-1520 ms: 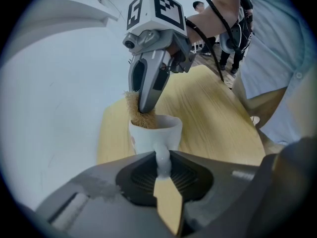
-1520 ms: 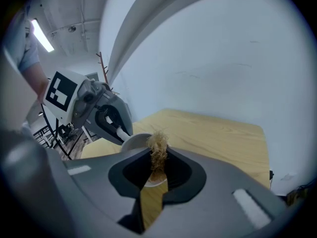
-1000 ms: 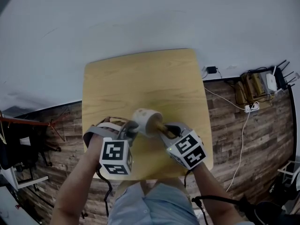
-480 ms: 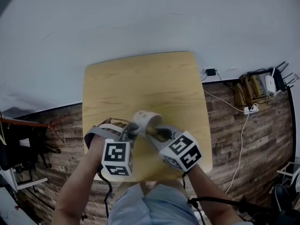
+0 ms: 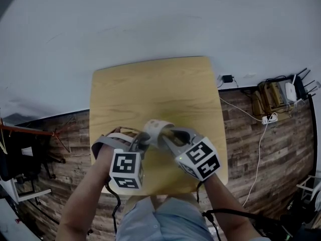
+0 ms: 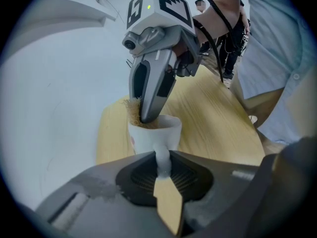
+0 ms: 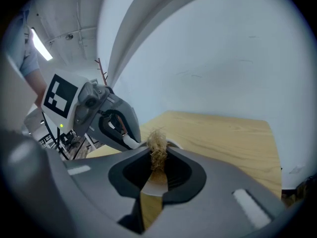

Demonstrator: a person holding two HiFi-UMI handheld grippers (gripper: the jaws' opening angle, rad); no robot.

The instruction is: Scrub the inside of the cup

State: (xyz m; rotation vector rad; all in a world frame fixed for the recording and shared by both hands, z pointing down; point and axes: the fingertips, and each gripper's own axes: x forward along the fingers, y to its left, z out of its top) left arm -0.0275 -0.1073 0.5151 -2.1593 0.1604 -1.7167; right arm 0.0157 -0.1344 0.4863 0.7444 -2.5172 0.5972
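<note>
- Pale wall (image 5: pixel 150 24) behind the table (image 5: pixel 150 84), plank floor (image 5: pixel 251 149) around it.
- My right gripper (image 5: pixel 166 134), clamped on the brush (image 7: pixel 158 148), has risen slightly over the table's near edge.
- My left gripper (image 5: pixel 142 139), unmoved, pinches the handle of the cup (image 5: pixel 156 128) there.

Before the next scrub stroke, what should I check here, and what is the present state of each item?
1. The left gripper clamps the handle of the cup: ok.
2. The right gripper clamps the scrubber: ok.
3. Scrubber at the cup's mouth: ok.
4. Scrubber touching the inner wall: cannot tell.
5. Cup lifted off the table: cannot tell.
</note>
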